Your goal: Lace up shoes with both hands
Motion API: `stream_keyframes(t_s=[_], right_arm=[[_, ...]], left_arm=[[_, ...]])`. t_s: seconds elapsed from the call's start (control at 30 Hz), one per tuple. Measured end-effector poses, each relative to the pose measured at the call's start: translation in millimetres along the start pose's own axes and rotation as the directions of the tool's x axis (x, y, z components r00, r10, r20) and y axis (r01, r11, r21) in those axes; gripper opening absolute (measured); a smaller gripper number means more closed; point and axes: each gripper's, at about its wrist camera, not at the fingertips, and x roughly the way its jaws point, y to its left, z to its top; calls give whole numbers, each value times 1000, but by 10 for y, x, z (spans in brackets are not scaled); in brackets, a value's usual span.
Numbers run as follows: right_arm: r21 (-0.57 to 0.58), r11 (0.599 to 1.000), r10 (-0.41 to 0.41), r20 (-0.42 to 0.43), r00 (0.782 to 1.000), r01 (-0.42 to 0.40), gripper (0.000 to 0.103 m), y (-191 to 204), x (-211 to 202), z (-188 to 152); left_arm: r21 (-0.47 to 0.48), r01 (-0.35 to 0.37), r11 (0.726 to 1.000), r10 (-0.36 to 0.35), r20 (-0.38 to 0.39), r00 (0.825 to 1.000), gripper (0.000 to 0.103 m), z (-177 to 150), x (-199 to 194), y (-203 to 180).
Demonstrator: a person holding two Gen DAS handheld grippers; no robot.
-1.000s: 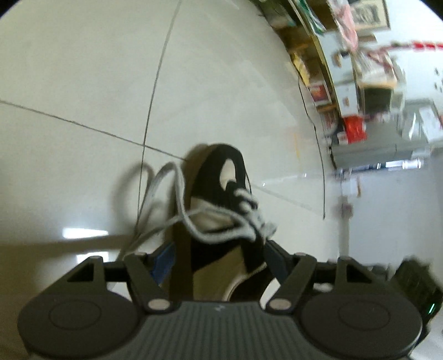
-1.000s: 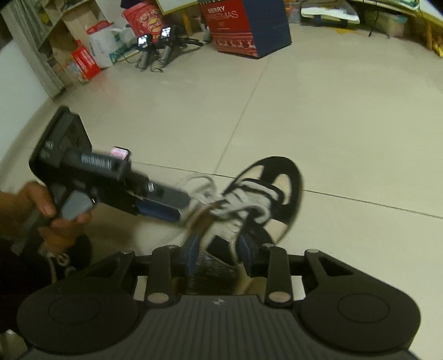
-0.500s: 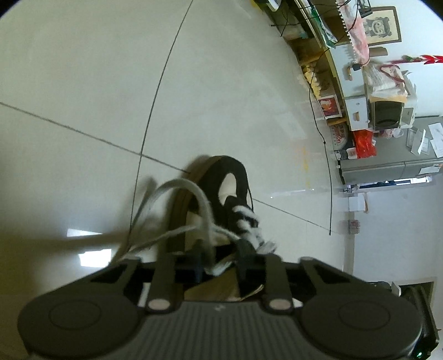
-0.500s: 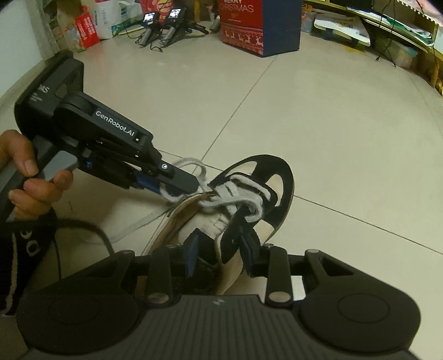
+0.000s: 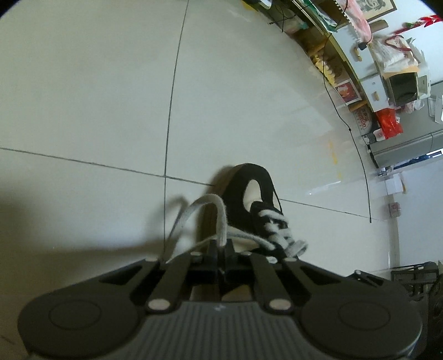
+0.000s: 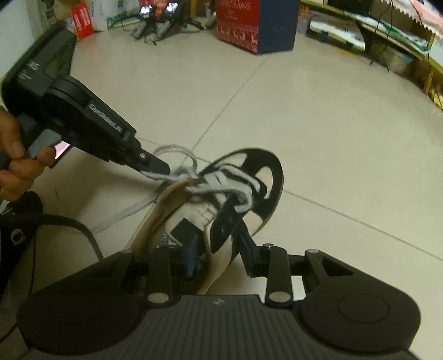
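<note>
Black-and-cream canvas sneaker [image 6: 221,205] on pale tiled floor [image 6: 332,124] | L gripper [image 5: 221,250] clenched on grey-white flat lace loop [image 5: 213,210] beside shoe collar | R gripper [image 6: 218,249] pads clamp shoe's side wall near heel.

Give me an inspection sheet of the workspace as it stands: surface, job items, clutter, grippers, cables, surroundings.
Surface: pale tiled floor with dark grout lines.
Job's things: black and cream shoe on the floor; white lace partly threaded, one loop standing free.
Clutter: nothing seen right beside the shoe.
Grippers: left gripper shut on the lace loop; right gripper clamped on the shoe's side wall near the collar, one finger inside.
Cables: black cord at the person's side; thin black wire along the floor's far edge.
Surroundings: red and blue Christmas box, shelves with goods, spare handheld devices by the wall.
</note>
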Motion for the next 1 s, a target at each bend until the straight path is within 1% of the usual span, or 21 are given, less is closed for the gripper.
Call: stream_keyframes(t_s=[0.03, 0.13, 0.27, 0.3, 0.43, 0.5, 0.57, 0.67, 0.73, 0.87, 1.0], right_arm=[[-14, 1000, 4, 11, 1000, -4, 36, 17, -29, 7], [-82, 997, -1, 42, 999, 5, 36, 107, -85, 21], [-183, 983, -11, 60, 998, 21, 36, 250, -79, 11], [-206, 978, -23, 60, 998, 34, 35, 276, -69, 6], [-275, 954, -114, 49, 992, 123, 33, 325, -4, -26], [-258, 955, -142, 40, 989, 147, 32, 267, 13, -35], [-203, 971, -120, 31, 992, 124, 32, 175, -4, -26], [-149, 983, -109, 19, 994, 111, 32, 95, 7, -21], [-149, 982, -113, 17, 993, 115, 32, 99, 18, -30], [-168, 978, -122, 25, 992, 124, 33, 107, 25, -56], [-161, 980, -118, 28, 993, 121, 34, 82, 27, -74]], left_arm=[[21, -14, 1000, 13, 8, 1000, 4, 1, -12, -17], [124, -63, 990, 59, 35, 998, 3, -14, -50, -103], [190, -95, 977, 87, 49, 995, 3, -47, -93, -174], [206, -103, 973, 94, 53, 994, 3, -56, -104, -191], [260, -135, 956, 115, 89, 989, 2, -89, -163, -241], [269, -140, 953, 119, 92, 989, 2, -104, -189, -229], [274, -145, 951, 124, 94, 988, 2, -119, -213, -210], [256, -161, 953, 144, 86, 986, 2, -133, -239, -123], [246, -171, 954, 155, 82, 984, 2, -150, -260, -67], [255, -193, 947, 180, 74, 981, 2, -204, -280, 5], [254, -205, 945, 196, 61, 979, 2, -232, -216, 31]])
